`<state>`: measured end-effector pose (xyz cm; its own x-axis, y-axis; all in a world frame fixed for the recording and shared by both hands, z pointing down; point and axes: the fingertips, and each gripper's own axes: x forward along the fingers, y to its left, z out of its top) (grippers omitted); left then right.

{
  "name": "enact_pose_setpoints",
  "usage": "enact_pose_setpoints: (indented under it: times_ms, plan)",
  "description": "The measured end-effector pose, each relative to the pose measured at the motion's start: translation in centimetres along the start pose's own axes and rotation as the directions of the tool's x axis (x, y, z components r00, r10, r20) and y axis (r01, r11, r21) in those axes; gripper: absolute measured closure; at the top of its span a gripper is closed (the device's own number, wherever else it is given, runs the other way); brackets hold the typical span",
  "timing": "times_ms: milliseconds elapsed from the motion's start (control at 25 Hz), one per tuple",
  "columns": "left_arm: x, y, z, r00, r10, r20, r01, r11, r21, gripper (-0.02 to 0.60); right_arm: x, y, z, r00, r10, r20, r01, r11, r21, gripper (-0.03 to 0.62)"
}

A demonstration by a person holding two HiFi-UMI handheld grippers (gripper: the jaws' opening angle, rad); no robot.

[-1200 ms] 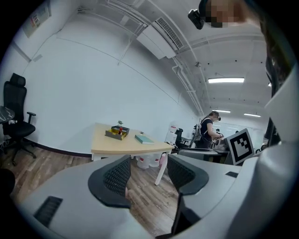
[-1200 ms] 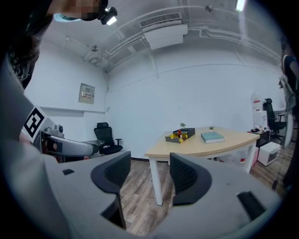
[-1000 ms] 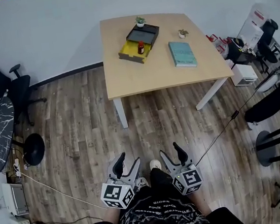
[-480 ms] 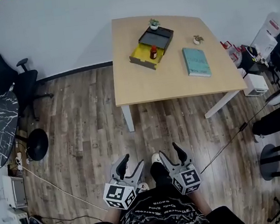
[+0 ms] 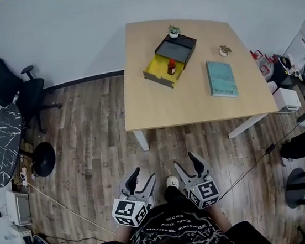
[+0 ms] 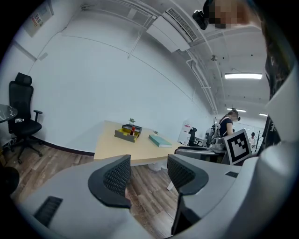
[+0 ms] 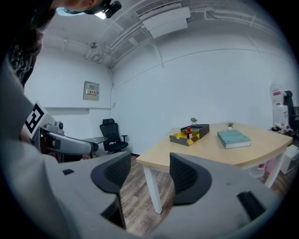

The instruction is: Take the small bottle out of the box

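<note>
Head view: high, steeply down, bench (image 5: 188, 97) far ahead. Both gripper views: lower, roughly level along own jaws, facing bench, distant. All three share bench, box (image 5: 169, 60), wood floor (image 5: 89, 149).

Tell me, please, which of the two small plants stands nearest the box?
The plant behind the box; the other plant stands apart, near the book.
</note>
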<state>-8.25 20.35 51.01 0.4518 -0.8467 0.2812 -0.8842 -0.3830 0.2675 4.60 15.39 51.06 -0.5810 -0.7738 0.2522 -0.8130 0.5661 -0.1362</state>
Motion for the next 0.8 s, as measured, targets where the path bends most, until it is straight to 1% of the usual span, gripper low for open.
enact_pose_setpoints:
  times_ms: [160,480,800]
  plan:
    - [3.6,0.0,1.2,1.000,0.003,-0.002,-0.003,1.000,0.005,0.330,2.0,-3.2,1.2,1.000,0.018,0.002,-0.018,1.000,-0.001,0.322]
    - [10.1,-1.8,1.9,1.000,0.003,-0.025,-0.002,1.000,0.031,0.330,3.7,-8.7,1.6,0.999,0.031,-0.013,-0.031,1.000,0.001,0.322]
    - [13.4,-2.9,1.6,0.999,0.005,-0.037,-0.005,1.000,0.020,0.330,4.4,-11.8,1.1,0.998,0.045,-0.038,-0.045,0.999,0.016,0.322]
